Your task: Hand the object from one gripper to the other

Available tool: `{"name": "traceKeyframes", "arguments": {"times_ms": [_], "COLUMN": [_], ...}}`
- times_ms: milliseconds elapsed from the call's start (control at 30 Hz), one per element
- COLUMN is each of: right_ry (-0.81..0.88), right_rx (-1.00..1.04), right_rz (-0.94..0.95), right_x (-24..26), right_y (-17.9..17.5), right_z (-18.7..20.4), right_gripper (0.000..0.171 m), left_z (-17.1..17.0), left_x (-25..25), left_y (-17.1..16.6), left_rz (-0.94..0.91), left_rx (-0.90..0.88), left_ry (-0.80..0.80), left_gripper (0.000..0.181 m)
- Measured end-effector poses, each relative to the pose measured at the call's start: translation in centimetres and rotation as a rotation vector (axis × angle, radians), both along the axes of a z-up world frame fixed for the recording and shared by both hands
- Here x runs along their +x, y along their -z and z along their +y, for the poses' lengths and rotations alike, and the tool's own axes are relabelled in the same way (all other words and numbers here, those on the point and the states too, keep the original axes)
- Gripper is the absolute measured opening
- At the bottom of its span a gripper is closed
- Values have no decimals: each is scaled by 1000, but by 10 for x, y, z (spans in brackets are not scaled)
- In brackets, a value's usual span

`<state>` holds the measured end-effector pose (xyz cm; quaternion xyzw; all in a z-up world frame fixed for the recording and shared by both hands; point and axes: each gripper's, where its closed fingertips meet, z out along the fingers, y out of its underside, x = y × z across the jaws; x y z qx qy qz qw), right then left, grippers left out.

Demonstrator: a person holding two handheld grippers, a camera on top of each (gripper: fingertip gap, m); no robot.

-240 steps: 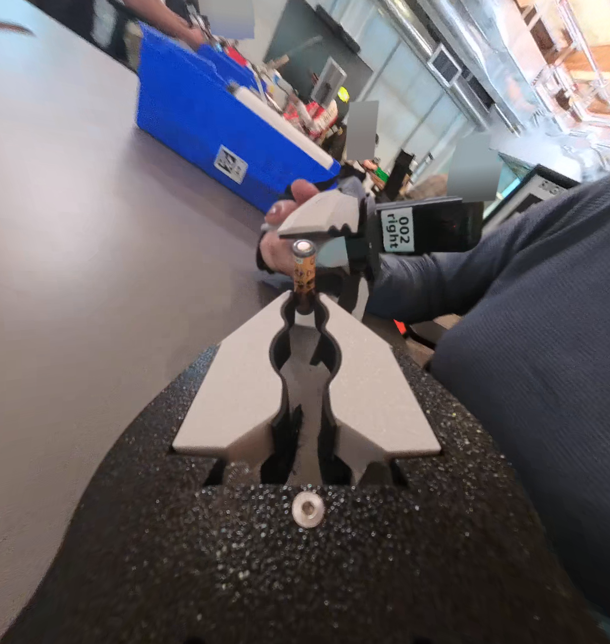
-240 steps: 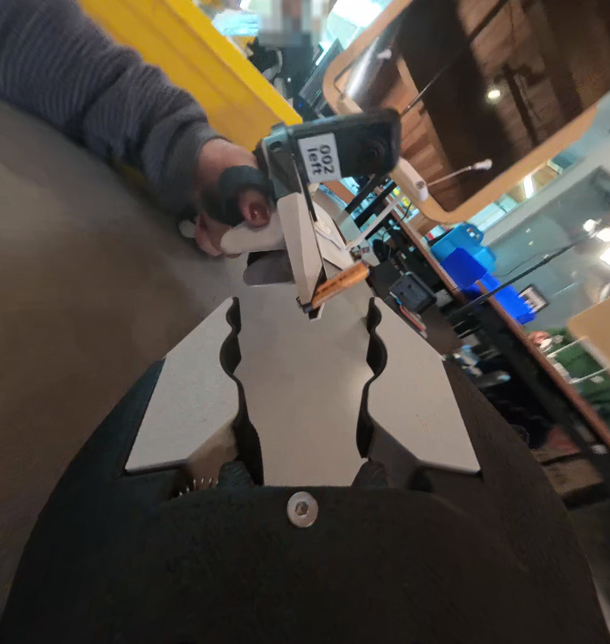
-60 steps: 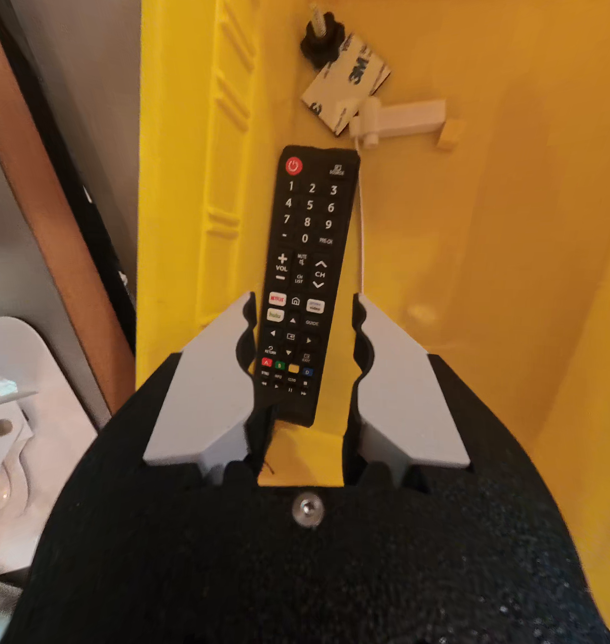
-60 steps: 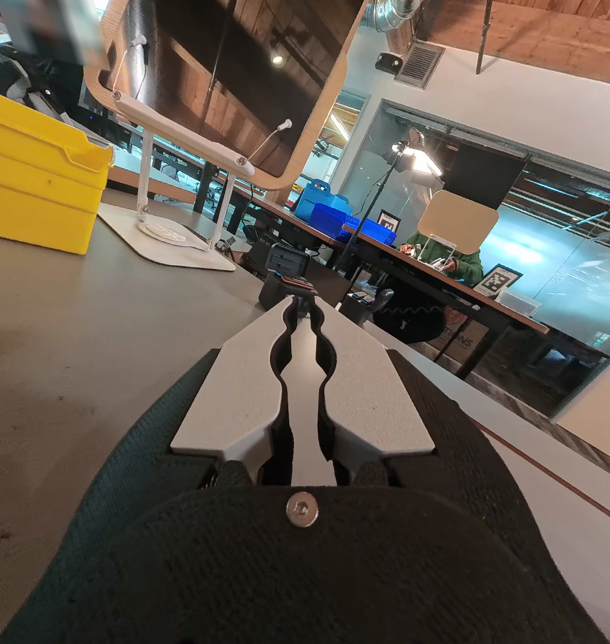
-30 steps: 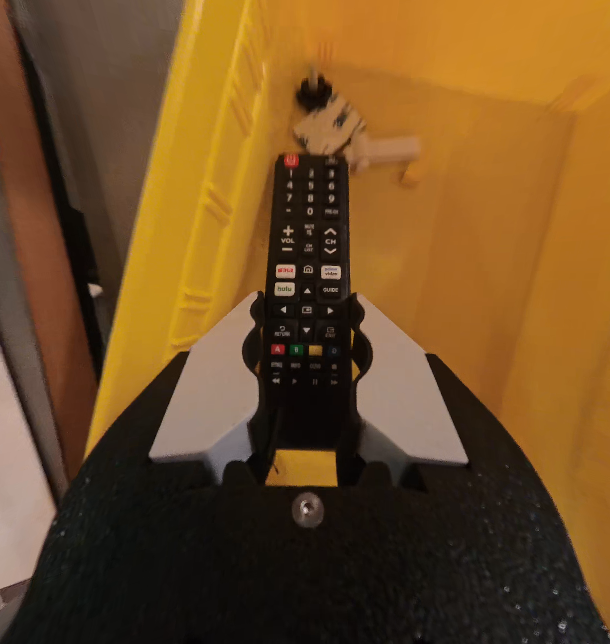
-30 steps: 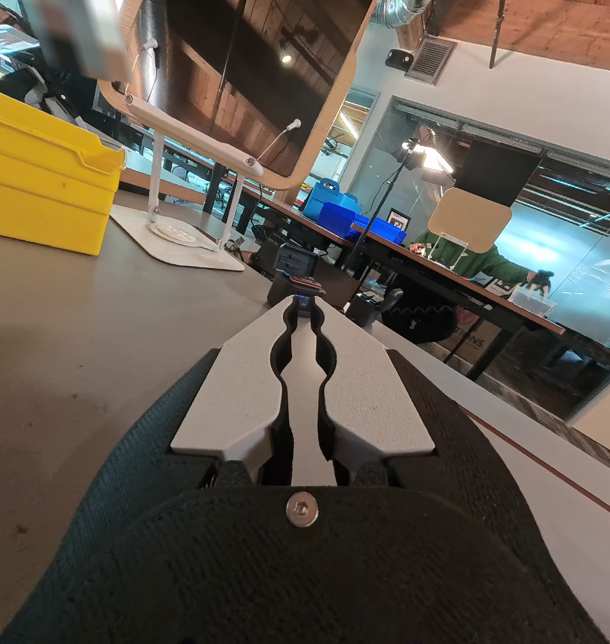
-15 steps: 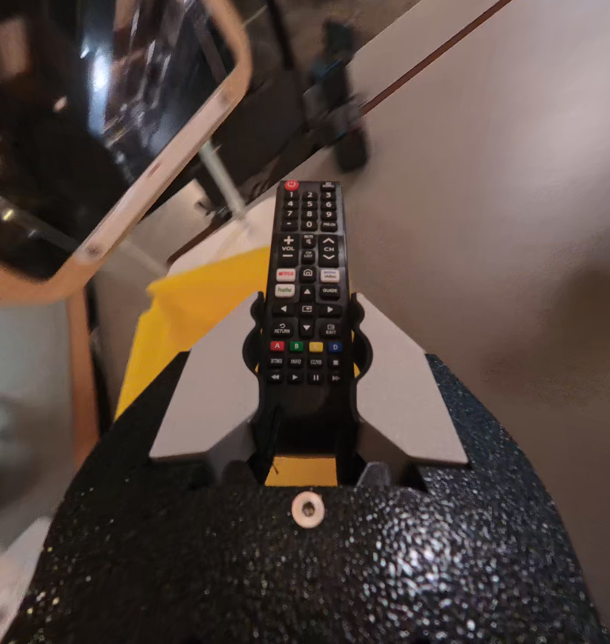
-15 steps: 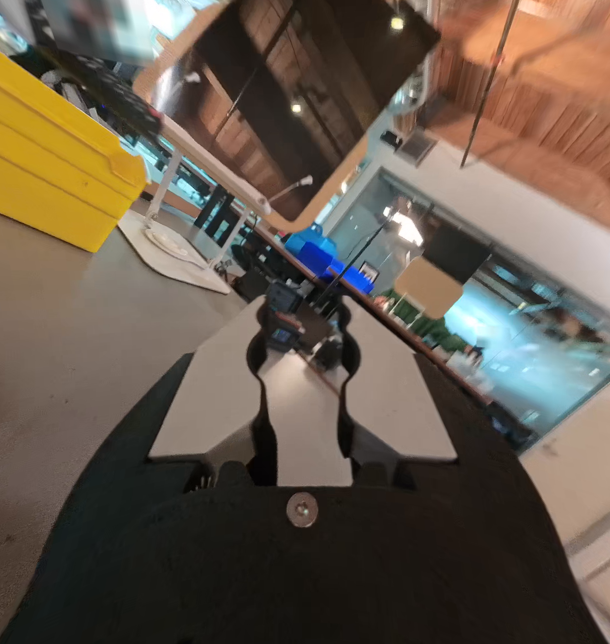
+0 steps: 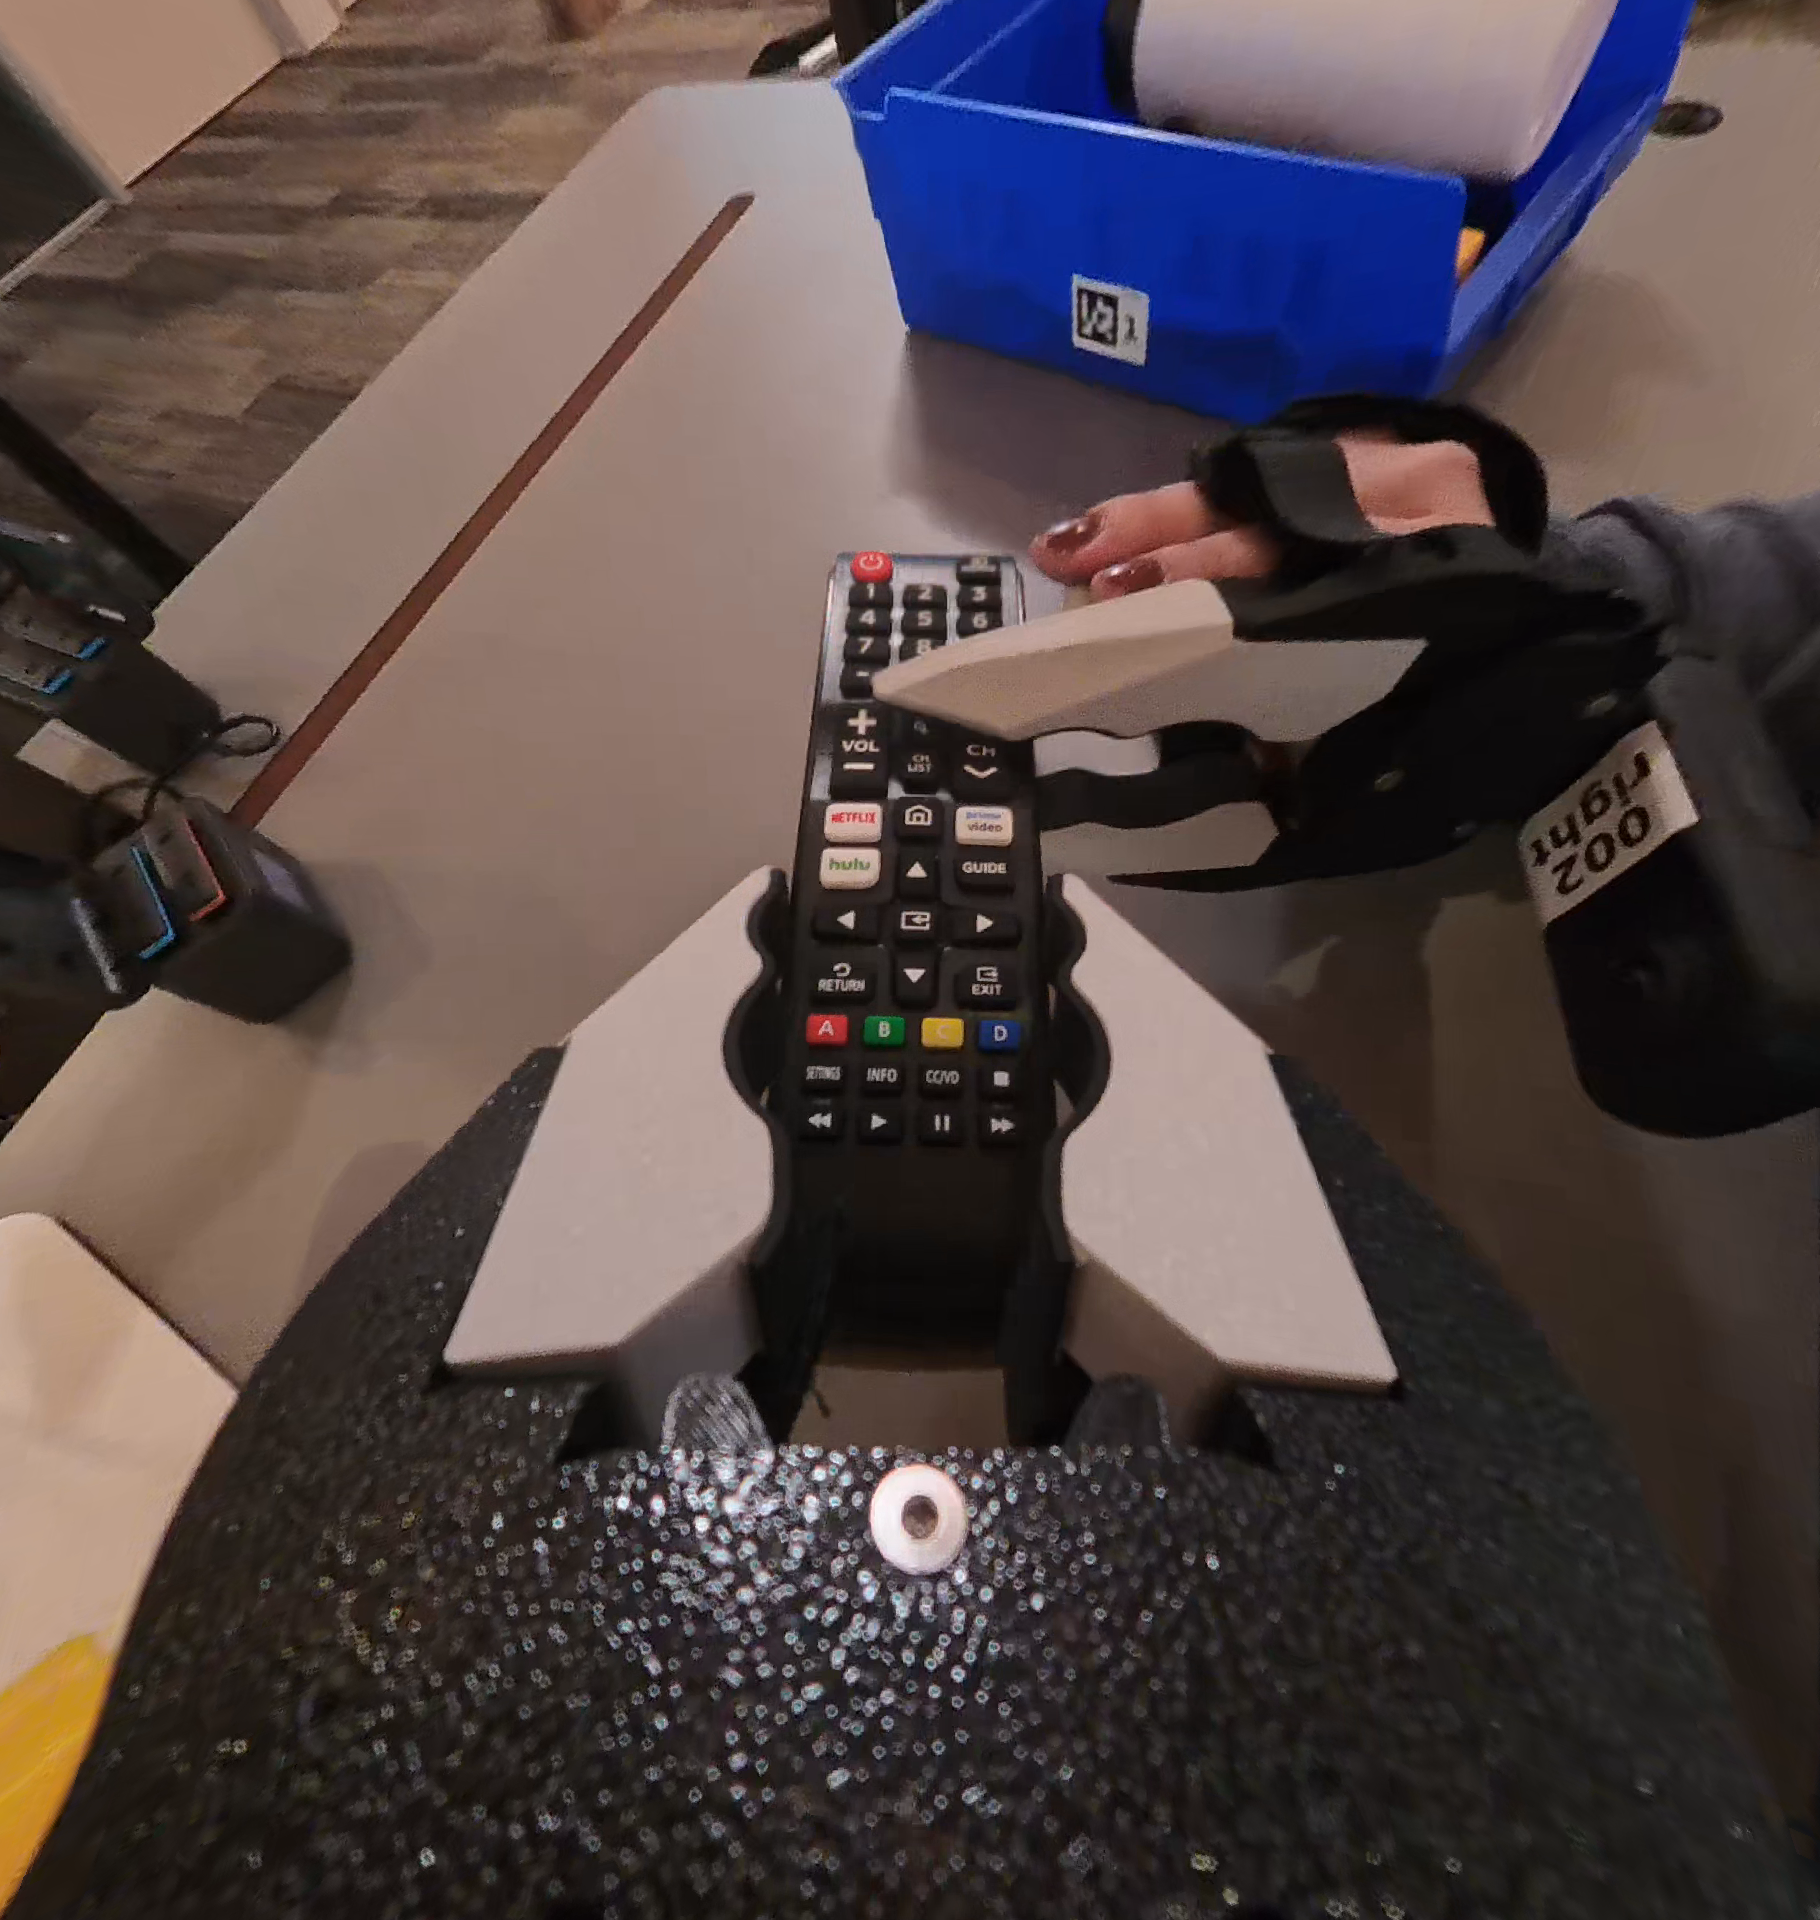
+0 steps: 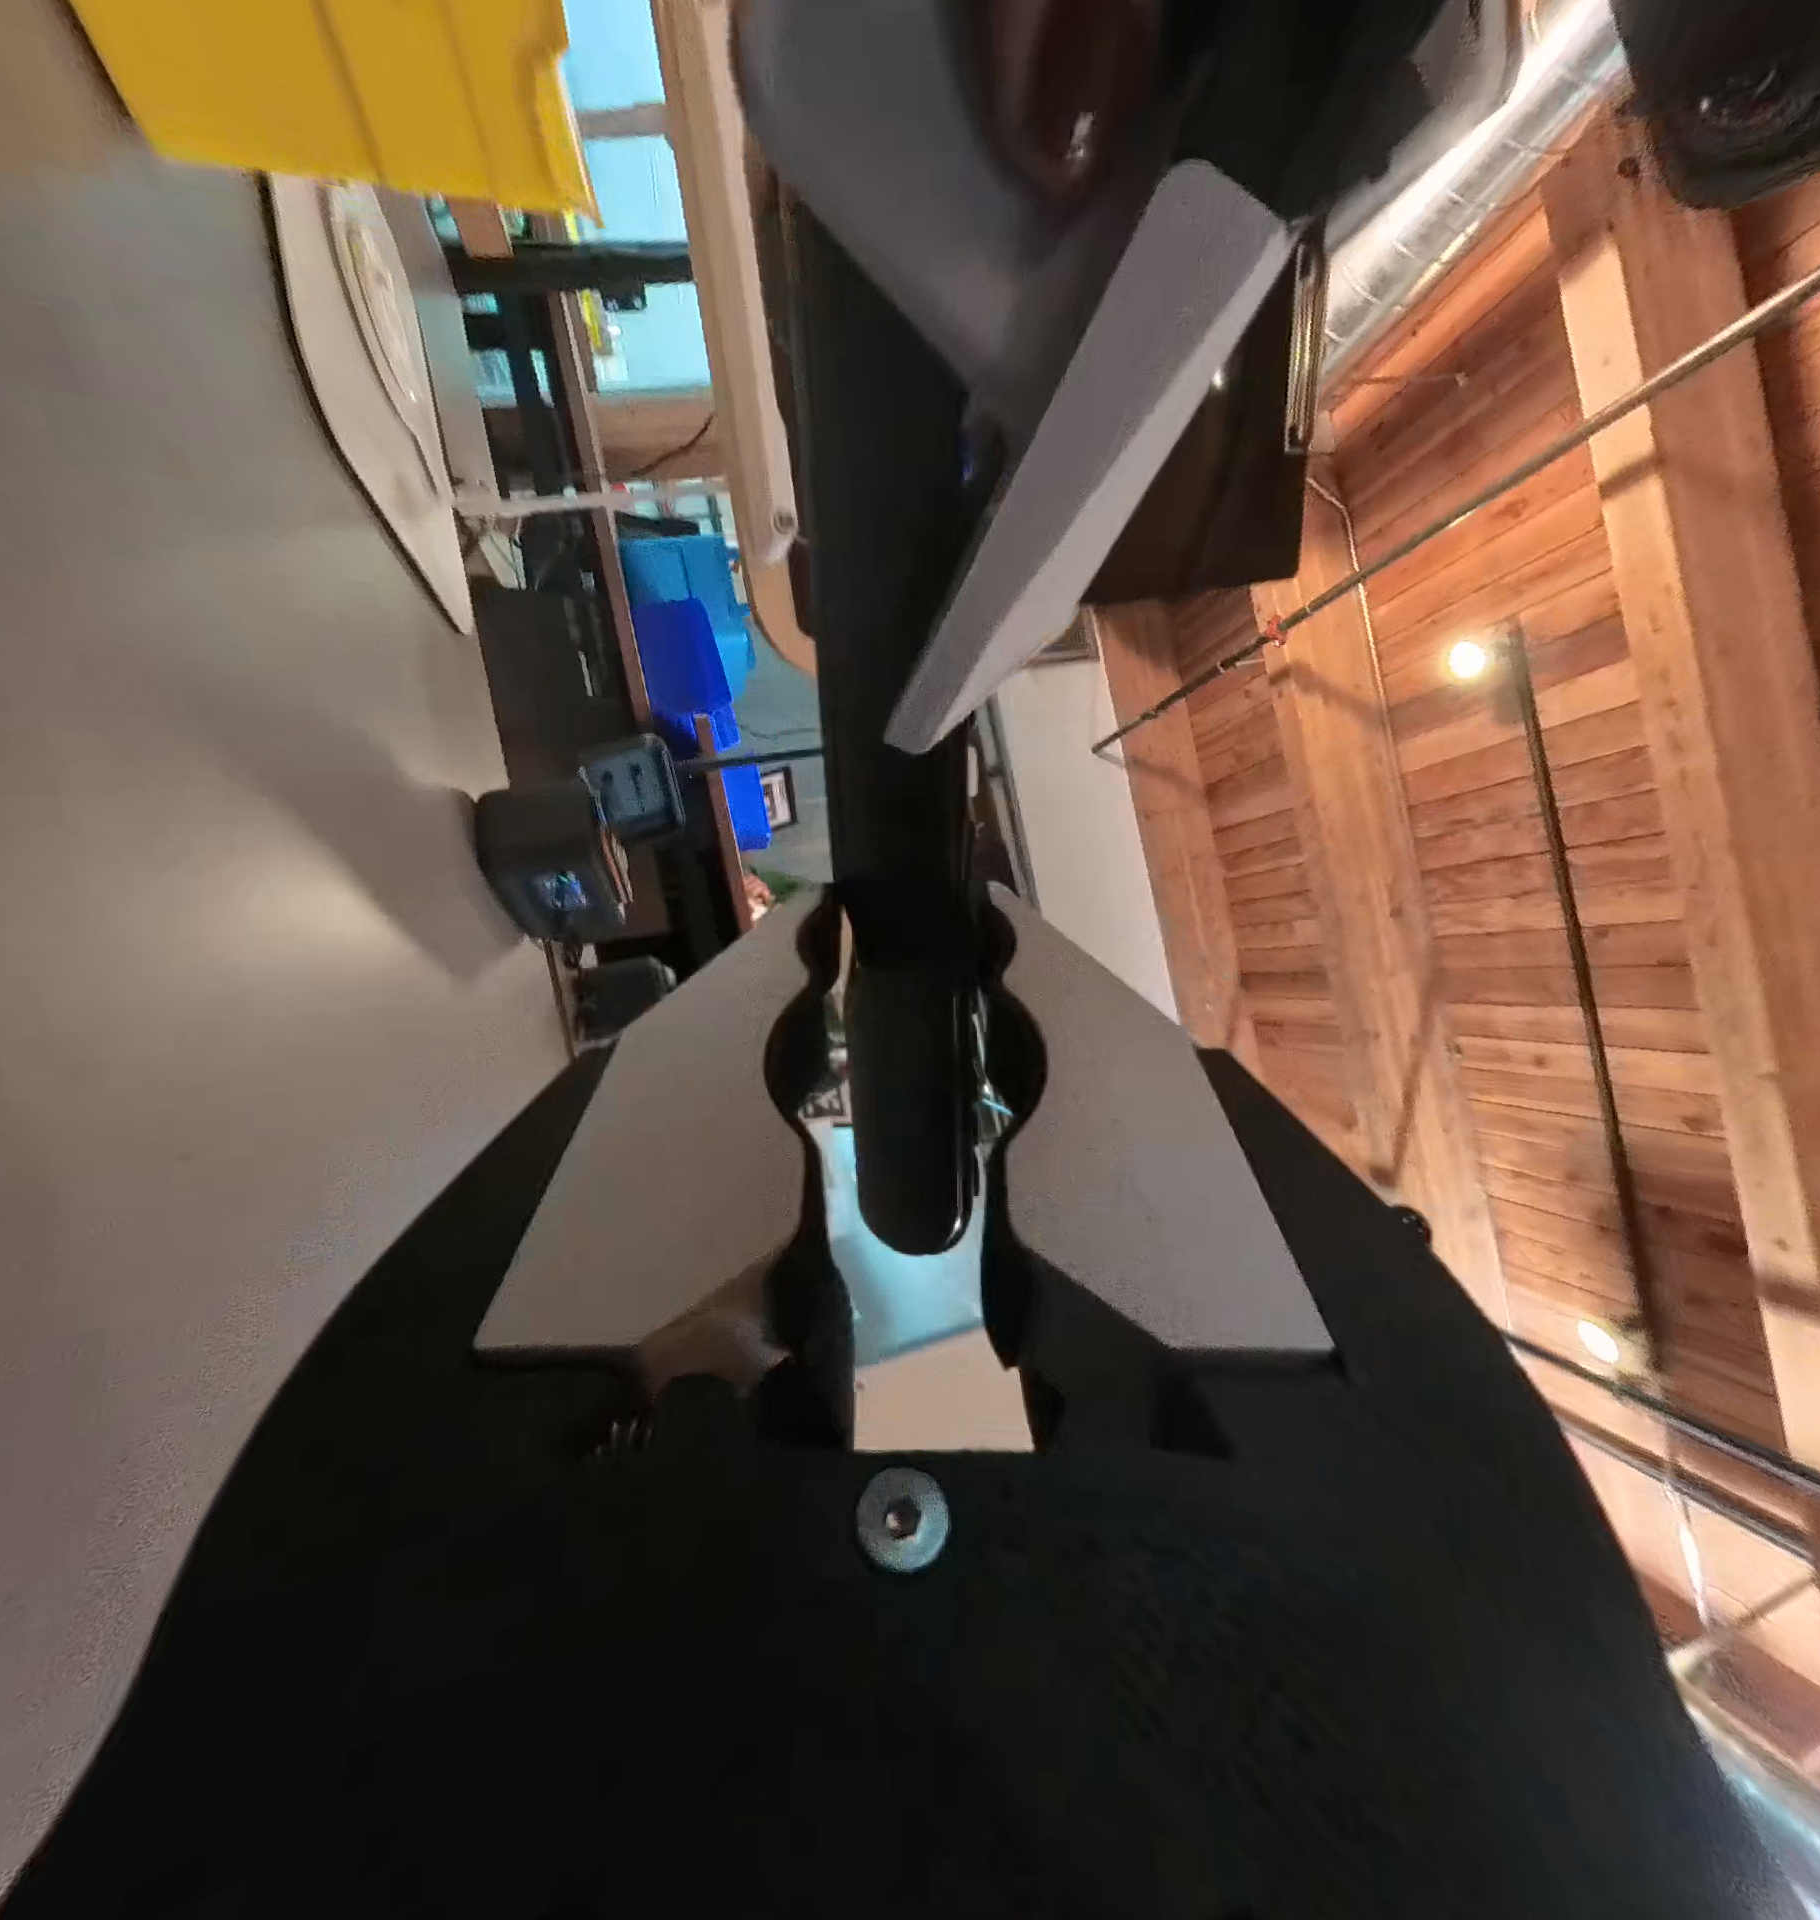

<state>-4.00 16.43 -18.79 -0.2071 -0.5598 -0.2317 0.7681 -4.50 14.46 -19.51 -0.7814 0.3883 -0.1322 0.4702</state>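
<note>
A black TV remote (image 9: 916, 810) with coloured buttons is held above the grey table (image 9: 594, 540). My left gripper (image 9: 914, 883) is shut on its lower half, gripping its long sides. My right gripper (image 10: 916, 914) comes in from the right. Its upper finger (image 9: 1072, 665) lies across the remote's number keys and its lower finger sits under the remote. In the right wrist view the remote (image 10: 906, 1091) shows edge-on between the right jaws, whose tips touch both its faces. One left finger (image 10: 1072, 436) shows above it.
A blue bin (image 9: 1176, 239) with a white roll stands at the far side of the table. Black charger boxes (image 9: 158, 914) sit at the left edge. A yellow bin (image 10: 366, 94) and a white stand base (image 10: 386, 343) are also on the table. A gloved hand (image 9: 1342, 520) holds the right gripper. Only a small space, under 4 cm, lies between the two pairs of fingers.
My left gripper closed on the remote in the yellow bin, lifted it out and swung it over the table. My right gripper rolled sideways, opened and closed on the remote's far end.
</note>
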Motion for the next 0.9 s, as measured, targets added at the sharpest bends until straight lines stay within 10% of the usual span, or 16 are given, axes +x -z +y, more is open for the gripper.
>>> {"name": "traceKeyframes", "arguments": {"times_ms": [133, 400, 633, 900], "right_ry": [28, 11, 50, 70], "right_rx": [-100, -273, -26, 192], "right_rz": [31, 180, 35, -43], "right_x": [11, 30, 23, 22], "right_y": [3, 10, 19, 11], "right_z": [18, 51, 60, 50], "right_gripper": [21, 19, 20, 20], "left_z": [11, 27, 39, 30], "left_x": [15, -11, 9, 14], "left_y": [-7, -26, 17, 15], "left_rz": [-91, -80, -529, -1091], "left_rx": [76, 810, 263, -364], "left_ry": [57, 21, 78, 176], "left_gripper": [54, 76, 98, 47]}}
